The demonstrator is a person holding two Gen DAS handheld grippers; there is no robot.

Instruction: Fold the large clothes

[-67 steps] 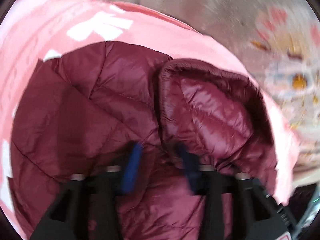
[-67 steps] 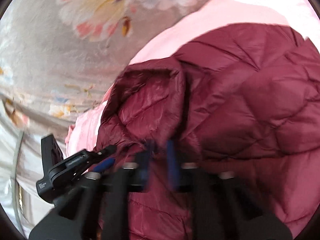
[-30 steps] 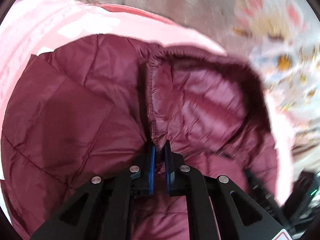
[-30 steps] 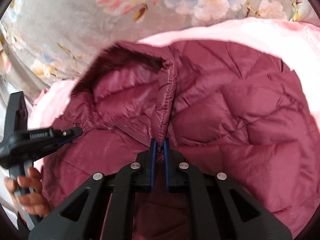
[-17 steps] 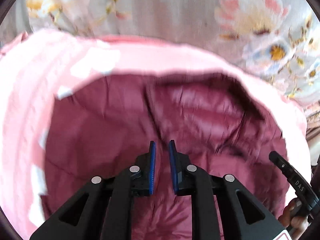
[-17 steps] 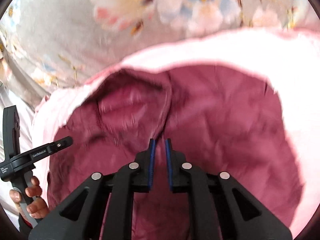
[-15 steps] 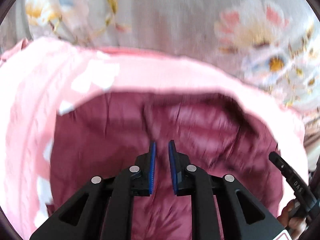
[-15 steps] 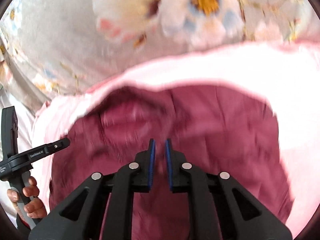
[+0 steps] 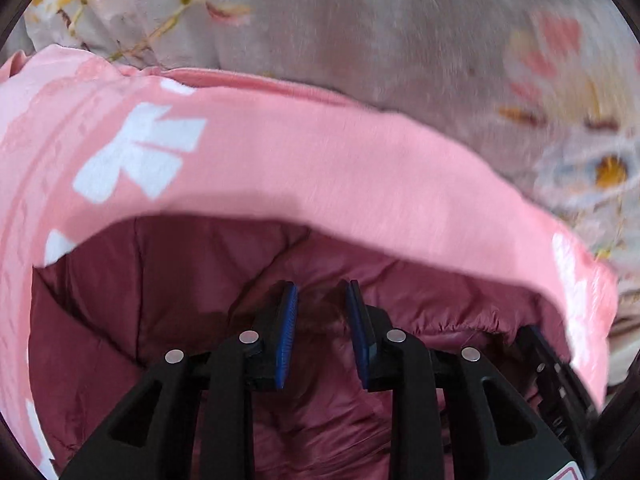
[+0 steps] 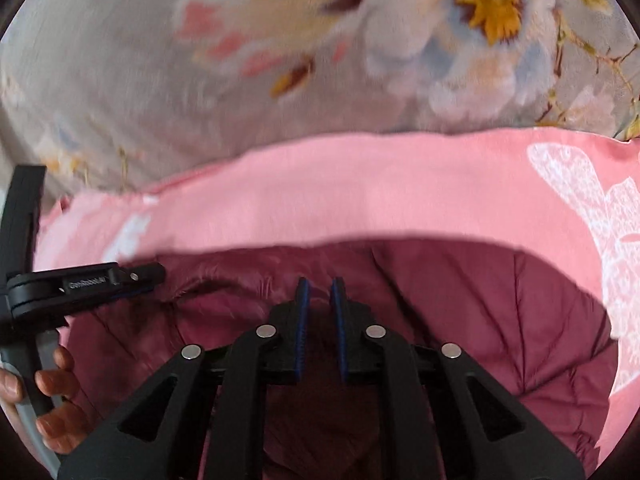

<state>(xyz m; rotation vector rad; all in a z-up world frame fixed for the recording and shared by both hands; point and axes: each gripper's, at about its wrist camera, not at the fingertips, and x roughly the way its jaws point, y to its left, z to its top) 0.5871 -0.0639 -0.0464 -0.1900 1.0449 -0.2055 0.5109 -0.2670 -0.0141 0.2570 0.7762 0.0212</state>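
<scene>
Maroon quilted down jacket released: left gripper jaws opening, right gripper jaws apart, both empty; fold laid.

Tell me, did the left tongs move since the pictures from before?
Yes. The left tongs backed away toward the near side: the pink printed cloth now shows widely beyond the dark red quilted jacket.

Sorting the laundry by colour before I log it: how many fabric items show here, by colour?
Maroon quilted jacket: 1
Pink cloth with white print: 1
Grey floral bedcover: 1
Total: 3
</scene>
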